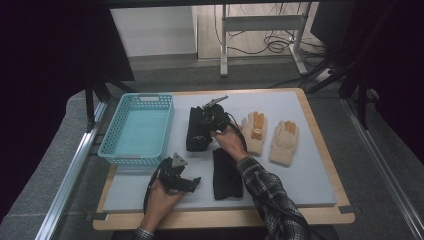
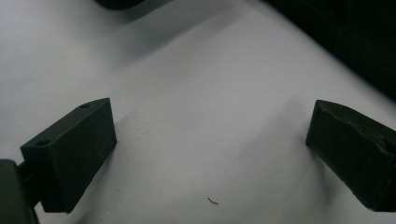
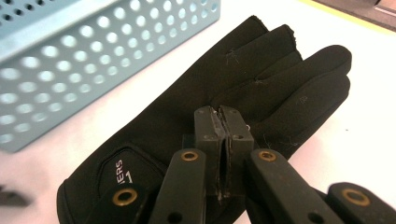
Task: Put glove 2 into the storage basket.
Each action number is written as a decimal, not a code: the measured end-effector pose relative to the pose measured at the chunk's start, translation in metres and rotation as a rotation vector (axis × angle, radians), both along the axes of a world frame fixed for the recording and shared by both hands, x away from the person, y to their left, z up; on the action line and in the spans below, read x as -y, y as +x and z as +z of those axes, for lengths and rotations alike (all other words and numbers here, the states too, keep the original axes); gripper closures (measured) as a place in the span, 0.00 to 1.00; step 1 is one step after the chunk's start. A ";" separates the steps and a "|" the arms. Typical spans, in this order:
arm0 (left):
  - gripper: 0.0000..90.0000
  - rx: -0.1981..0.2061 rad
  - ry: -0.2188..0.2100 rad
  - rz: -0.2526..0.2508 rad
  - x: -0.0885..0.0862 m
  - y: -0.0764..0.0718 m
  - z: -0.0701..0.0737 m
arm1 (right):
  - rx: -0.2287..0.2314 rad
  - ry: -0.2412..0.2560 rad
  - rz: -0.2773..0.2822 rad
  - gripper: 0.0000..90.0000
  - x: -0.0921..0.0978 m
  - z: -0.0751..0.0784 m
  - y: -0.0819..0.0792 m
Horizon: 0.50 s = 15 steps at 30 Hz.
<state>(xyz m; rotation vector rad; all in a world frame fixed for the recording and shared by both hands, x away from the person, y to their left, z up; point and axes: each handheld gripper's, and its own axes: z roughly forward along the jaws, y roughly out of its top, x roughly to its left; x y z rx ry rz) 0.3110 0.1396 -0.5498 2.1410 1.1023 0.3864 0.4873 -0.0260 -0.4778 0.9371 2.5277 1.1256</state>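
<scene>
Black glove (image 3: 196, 116) nearest the blue basket (image 1: 137, 127) is the thing in hand: it lies flat on the grey mat of the bench (image 1: 310, 165), just beside the basket's right wall, with the right gripper (image 1: 212, 119) down on top of it. The work looks like lifting this glove over into the basket. To do that well, the pinch should take a real fold of fabric near the palm, not a few threads of the surface, and the lift should go straight up before swinging left, so the fingers clear the basket rim instead of dragging on it.

In the right gripper view its jaws stand pressed together over the glove's palm, with no gap to speak of; whether any cloth is caught between them I cannot tell, so they read as closed on or against the glove.

The left gripper (image 1: 176, 176) waits low over bare mat near the front edge, its jaws wide apart and holding nothing. A second black glove (image 1: 226, 175) lies nearby, and two tan gloves (image 1: 270, 134) sit further right.
</scene>
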 end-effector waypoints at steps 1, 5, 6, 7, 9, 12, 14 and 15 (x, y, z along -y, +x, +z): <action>0.02 -0.002 0.001 -0.001 0.000 0.000 0.000 | -0.003 0.009 0.002 0.96 0.004 0.003 -0.003; 0.02 0.000 0.002 -0.001 0.000 0.000 0.000 | 0.009 0.030 0.021 0.96 0.015 0.013 -0.012; 0.02 0.002 0.002 -0.001 0.000 0.000 0.000 | 0.014 0.043 0.029 0.96 0.020 0.018 -0.017; 0.02 0.002 0.002 -0.001 0.000 0.000 0.000 | 0.014 0.043 0.029 0.96 0.020 0.018 -0.017; 0.02 0.001 0.003 -0.001 0.000 0.000 0.000 | 0.024 0.053 0.037 0.96 0.026 0.025 -0.024; 0.02 0.002 0.002 0.000 0.000 0.000 0.000 | 0.029 0.066 0.049 0.96 0.034 0.033 -0.035; 0.02 0.003 0.003 -0.001 0.000 0.000 0.000 | 0.033 0.071 0.057 0.96 0.039 0.037 -0.043; 0.02 0.001 0.001 0.002 0.000 0.000 0.000 | 0.033 0.071 0.060 0.96 0.042 0.039 -0.047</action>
